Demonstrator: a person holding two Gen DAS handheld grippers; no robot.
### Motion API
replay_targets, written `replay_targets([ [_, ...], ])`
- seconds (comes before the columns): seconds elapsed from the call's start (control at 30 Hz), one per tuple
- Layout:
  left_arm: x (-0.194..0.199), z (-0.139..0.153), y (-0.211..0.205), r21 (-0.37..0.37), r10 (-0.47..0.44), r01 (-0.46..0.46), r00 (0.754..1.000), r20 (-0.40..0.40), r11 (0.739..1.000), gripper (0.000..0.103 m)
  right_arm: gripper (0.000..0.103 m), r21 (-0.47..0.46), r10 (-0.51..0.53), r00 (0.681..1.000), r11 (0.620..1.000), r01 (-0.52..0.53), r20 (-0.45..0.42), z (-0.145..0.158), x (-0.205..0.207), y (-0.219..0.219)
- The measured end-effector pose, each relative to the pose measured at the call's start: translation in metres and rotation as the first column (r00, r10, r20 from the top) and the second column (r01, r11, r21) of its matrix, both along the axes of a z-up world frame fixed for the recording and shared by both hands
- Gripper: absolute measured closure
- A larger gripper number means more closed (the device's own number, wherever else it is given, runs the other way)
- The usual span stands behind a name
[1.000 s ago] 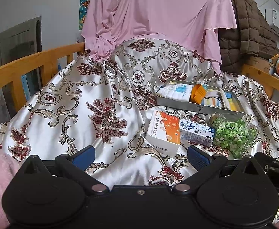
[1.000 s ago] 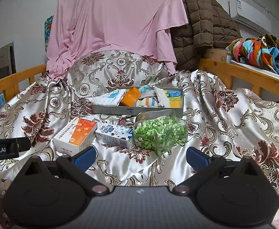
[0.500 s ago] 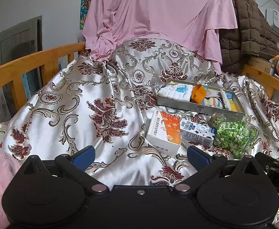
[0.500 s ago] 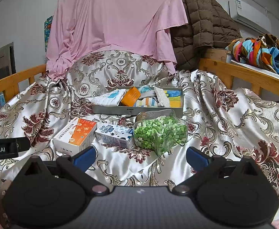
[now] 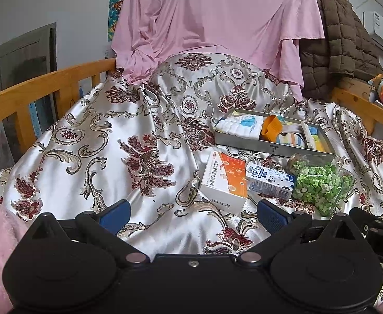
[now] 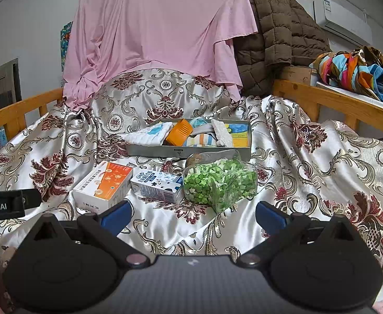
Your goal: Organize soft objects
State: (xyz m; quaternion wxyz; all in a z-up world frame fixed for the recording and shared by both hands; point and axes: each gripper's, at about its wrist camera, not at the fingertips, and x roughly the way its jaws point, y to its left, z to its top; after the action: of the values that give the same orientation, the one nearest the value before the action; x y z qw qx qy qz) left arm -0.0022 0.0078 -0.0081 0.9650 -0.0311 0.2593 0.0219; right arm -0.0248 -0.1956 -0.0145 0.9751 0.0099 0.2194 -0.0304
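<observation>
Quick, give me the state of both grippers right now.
Left gripper: open, holding nothing, above the satin bedspread.
Right gripper: open, holding nothing, short of the jar of green bits.

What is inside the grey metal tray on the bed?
The grey metal tray holds a white folded cloth, an orange plastic piece and striped fabric. Anything beneath them is hidden.

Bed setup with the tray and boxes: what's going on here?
A person holds two tongs over a bed covered in a patterned satin sheet. Both the left tongs and the right tongs are open and hold nothing. Ahead lie an orange-and-white box, a small carton and a clear jar of green bits, side by side. Behind them a metal tray holds folded cloths and an orange item. Nothing is being grasped yet.
</observation>
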Motion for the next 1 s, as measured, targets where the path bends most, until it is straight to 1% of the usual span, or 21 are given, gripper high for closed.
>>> replay_targets([
  [1.0, 0.0001, 0.0010, 0.0014, 0.000, 0.002, -0.002, 1.000, 0.002, 1.000, 0.001, 0.000, 0.001, 0.000, 1.000, 1.000, 0.000, 0.000, -0.0001, -0.0002, -0.0001],
])
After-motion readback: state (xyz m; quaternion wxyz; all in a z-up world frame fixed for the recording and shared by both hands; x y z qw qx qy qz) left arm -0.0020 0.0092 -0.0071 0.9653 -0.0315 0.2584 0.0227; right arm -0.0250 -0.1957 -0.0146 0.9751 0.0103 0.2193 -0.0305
